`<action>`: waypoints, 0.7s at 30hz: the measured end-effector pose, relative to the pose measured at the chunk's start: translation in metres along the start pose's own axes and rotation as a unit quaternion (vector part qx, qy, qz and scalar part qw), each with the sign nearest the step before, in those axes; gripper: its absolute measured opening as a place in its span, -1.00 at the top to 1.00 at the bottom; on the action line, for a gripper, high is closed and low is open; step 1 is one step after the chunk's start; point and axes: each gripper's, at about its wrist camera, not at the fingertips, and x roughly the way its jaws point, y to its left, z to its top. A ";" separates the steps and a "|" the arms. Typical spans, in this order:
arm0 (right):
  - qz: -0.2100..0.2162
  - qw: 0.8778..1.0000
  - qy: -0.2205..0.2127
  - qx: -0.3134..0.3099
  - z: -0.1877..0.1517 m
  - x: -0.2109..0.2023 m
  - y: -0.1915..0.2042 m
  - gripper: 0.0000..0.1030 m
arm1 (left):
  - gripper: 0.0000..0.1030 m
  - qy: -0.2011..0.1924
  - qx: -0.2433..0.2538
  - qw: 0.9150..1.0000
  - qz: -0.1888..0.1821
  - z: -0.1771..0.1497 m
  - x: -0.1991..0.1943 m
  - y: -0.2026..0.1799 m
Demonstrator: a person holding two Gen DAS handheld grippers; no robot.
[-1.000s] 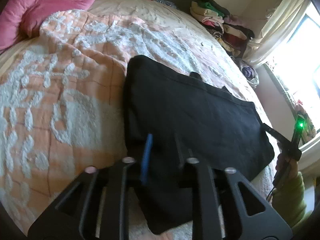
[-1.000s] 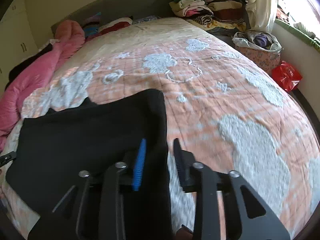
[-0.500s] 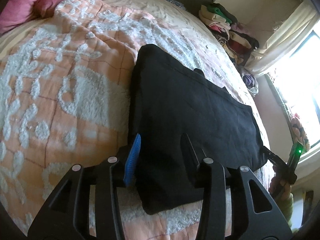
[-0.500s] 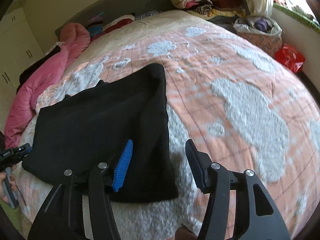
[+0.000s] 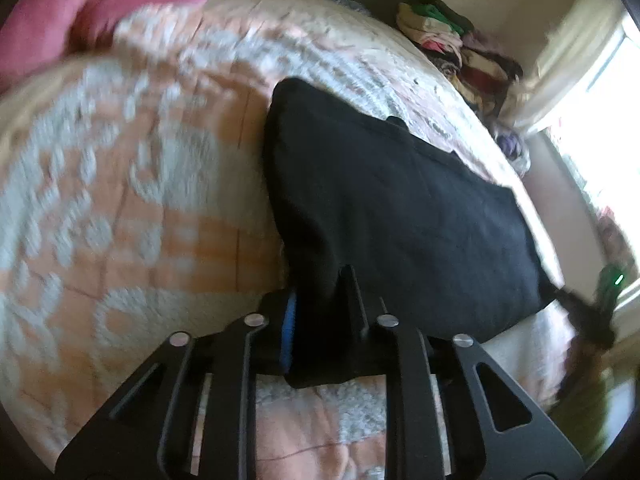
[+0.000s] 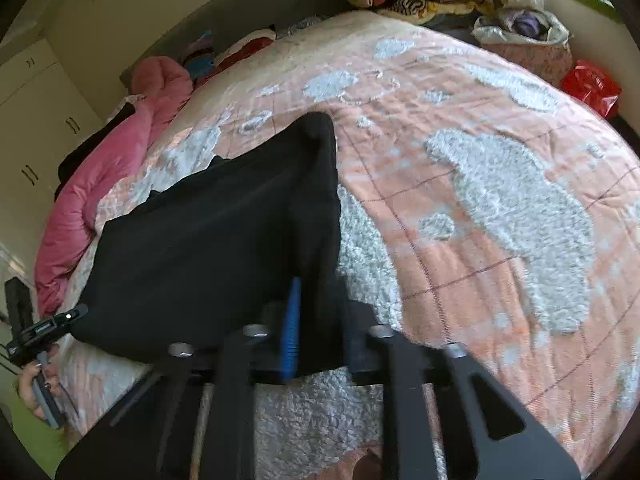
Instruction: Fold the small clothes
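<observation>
- Left wrist: left gripper (image 5: 320, 320) has just closed its jaws, now clenched on the near-left corner of the black cloth (image 5: 392, 208), which lies flat on the bed (image 5: 132, 208).
- Right wrist: right gripper (image 6: 316, 320) has likewise just closed, now pinching the cloth's (image 6: 216, 232) near-right corner; both corners are held, ready to be lifted for a fold.

The black garment (image 5: 392, 208) is a plain, dark, soft cloth with no print or trim to be made out, folded into a broad, roughly rectangular slab. It lies flat on the peach-and-white quilted bedspread (image 5: 120, 200), near the bed's front edge, its long side running across the bed. Seen from the right wrist, the black garment (image 6: 224, 232) tapers toward a far corner that stands slightly raised, and soft creases run along its length. A small dark tab or fold pokes out along its far edge. Its two near corners are lifted and bunched.
</observation>
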 end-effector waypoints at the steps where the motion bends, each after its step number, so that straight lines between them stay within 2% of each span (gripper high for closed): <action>1: -0.002 1.000 -0.006 -0.001 0.000 -0.004 0.001 0.82 | 0.84 -0.006 0.008 1.000 0.000 -0.001 -0.005 -0.003; 4: -0.001 1.000 -0.019 0.000 -0.001 -0.014 0.002 0.82 | 0.84 -0.014 0.003 1.000 -0.007 -0.008 -0.017 -0.002; 8: -0.019 1.000 -0.005 0.006 -0.007 -0.007 -0.003 0.79 | 0.82 0.005 -0.004 1.000 -0.004 -0.019 -0.009 0.002; 9: -0.020 1.000 -0.003 0.010 -0.008 -0.005 -0.004 0.77 | 0.71 0.005 -0.006 1.000 0.001 -0.019 -0.007 0.004; 10: -0.024 1.000 -0.004 0.011 -0.009 -0.004 -0.004 0.70 | 0.60 0.005 -0.009 1.000 0.004 -0.019 -0.007 0.006; 11: -0.039 0.999 -0.008 0.009 -0.010 -0.006 -0.003 0.46 | 0.57 0.004 -0.011 1.000 0.005 -0.019 -0.007 0.007; 12: -0.053 0.999 -0.012 0.007 -0.011 -0.006 -0.002 0.40 | 0.51 0.003 -0.015 1.000 0.005 -0.019 -0.008 0.009; 18: -0.069 0.997 -0.023 0.006 -0.020 -0.016 0.000 0.36 | 0.48 0.005 -0.006 1.000 0.012 -0.021 -0.011 0.005; 21: -0.078 0.996 -0.032 0.007 -0.023 -0.023 0.002 0.11 | 0.43 0.007 0.001 1.000 0.022 -0.026 -0.013 0.003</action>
